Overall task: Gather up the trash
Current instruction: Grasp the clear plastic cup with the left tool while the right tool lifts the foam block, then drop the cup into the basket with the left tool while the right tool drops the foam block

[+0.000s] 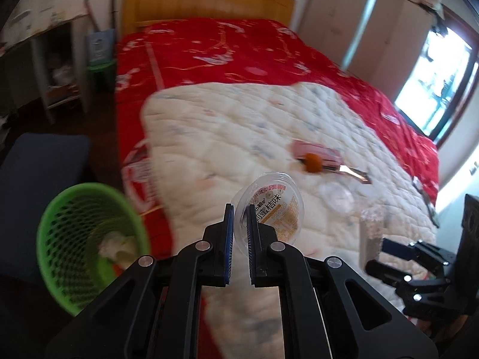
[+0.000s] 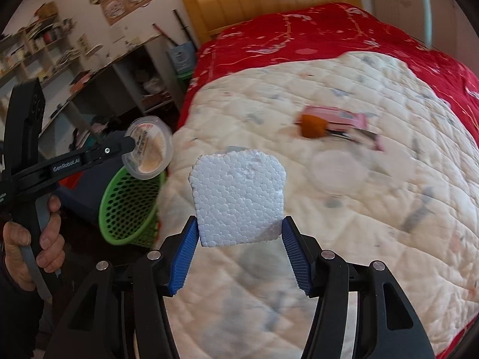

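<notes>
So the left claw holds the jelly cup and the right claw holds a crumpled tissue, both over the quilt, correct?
Not quite. The right claw holds a white foam block, not a tissue, as the right wrist view shows. The left claw does hold the jelly cup.

Home bedroom: wooden-headboard bed [image 1: 209, 3], red bedspread [image 1: 227, 51], cluttered shelves [image 2: 45, 45].

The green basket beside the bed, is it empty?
No: the left wrist view shows crumpled white trash lying inside the green basket already.
</notes>
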`<state>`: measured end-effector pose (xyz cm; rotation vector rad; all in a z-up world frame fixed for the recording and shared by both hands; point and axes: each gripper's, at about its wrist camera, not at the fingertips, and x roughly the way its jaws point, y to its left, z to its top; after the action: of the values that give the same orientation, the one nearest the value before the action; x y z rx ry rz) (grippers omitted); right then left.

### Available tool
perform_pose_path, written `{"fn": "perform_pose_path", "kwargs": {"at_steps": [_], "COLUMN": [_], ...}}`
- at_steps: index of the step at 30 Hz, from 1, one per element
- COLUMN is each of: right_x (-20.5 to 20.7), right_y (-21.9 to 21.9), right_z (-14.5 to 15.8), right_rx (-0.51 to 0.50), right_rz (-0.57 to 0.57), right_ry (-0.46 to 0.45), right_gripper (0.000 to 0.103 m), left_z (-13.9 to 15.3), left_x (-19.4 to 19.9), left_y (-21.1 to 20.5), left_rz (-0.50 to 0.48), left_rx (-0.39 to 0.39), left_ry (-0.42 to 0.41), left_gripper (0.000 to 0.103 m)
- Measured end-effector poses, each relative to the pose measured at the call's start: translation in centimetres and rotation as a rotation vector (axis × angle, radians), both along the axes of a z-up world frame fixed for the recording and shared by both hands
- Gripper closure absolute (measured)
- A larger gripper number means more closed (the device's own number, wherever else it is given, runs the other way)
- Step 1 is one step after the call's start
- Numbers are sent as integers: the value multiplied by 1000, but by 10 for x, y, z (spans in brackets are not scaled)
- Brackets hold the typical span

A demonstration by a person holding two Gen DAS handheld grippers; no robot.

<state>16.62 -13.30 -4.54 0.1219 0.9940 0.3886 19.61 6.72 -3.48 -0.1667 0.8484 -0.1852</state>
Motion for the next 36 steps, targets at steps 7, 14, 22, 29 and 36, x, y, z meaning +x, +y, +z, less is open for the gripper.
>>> {"fn": "perform_pose_path", "kwargs": {"at_steps": [7,14,22,29,36], "right_x": [0,0,6,12,17], "right_y": [51,98,145,185,223], "right_z": [5,4,0,-5,-15], "right_rx": [0,-6,-17,-25,-28], "right_rz": [85,157,231,293,348], "right_ry": [-6,3,12,18,27], "right_gripper": [48,48,48,48,48], "left_z": [-7,-26,-54,-70,-74], "left_x": [-26,-39,-47,-56,-72], "left_y": [71,123,165,192,211], "left_rz": [151,264,356,401,452], "left_rx": [35,71,64,19,-9], "left_ry": [12,59,131,164,165], "left_gripper": [96,95,94,83,70]}}
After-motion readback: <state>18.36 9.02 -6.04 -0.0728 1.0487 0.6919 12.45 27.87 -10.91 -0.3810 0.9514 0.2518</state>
